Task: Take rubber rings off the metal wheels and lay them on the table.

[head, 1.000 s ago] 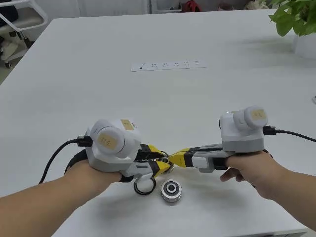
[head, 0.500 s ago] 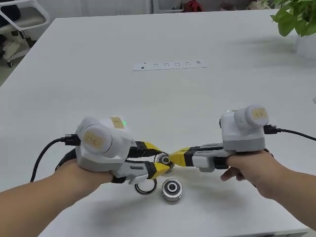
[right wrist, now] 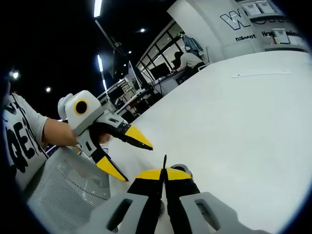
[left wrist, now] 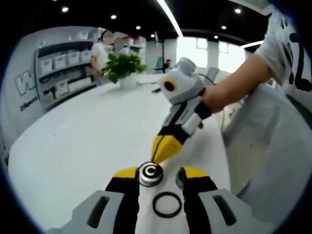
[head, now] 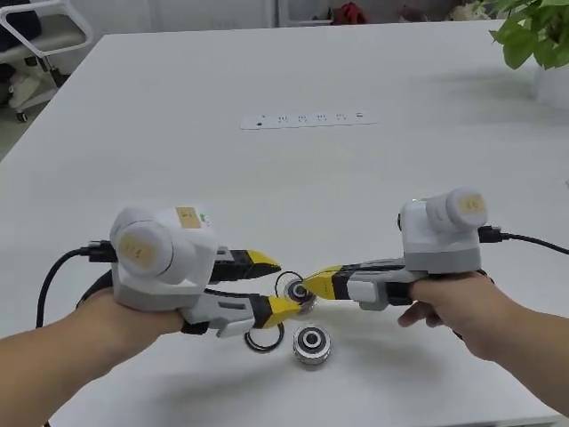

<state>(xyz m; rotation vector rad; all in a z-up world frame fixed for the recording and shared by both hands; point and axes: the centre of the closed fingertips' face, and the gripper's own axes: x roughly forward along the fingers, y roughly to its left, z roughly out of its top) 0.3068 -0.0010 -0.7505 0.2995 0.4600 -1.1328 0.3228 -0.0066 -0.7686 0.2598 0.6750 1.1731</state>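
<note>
I see the white table (head: 178, 133) under both tools. The left gripper (head: 277, 283) has its jaws spread wide. The right gripper (head: 311, 283) faces it, jaws pressed together on a thin black rubber ring (right wrist: 164, 162) that stands edge-on between their tips. One metal wheel (left wrist: 151, 174) sits right at those tips, between the left jaws. A second wheel (head: 311, 342) rests on the table nearer me, and a loose ring (head: 262, 339) lies flat just beside it.

Place: probably office-lab | white table (head: 400, 80) | power strip (head: 307, 118) | potted plant (left wrist: 120, 68) | shelved bins (left wrist: 61, 61)
</note>
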